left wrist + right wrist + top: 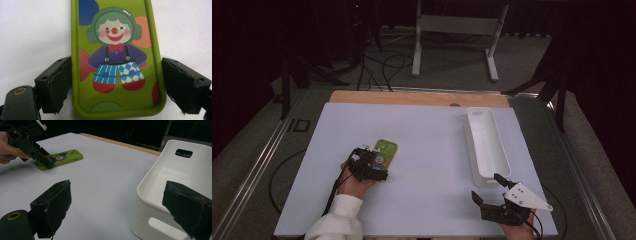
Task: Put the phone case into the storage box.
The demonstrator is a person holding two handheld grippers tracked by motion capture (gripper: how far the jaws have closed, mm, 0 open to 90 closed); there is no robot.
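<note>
Left gripper (113, 85) straddles the green phone case (113, 62), jaws at 9 and 3, apparently not squeezing yet; looks light, rubbery, grippy, so pinch the long edges

Phone case (117, 60), centre of the left gripper view: lime green, printed with a clown in green hair, red nose and bow tie, purple shirt, blue-and-white striped and diamond trousers, red shoes; blue, orange and red blobs behind. Tray (487, 145), right of the high view: plain white. Table (427, 130): pale lavender-white, wooden far edge. Jaw pads: black.
</note>
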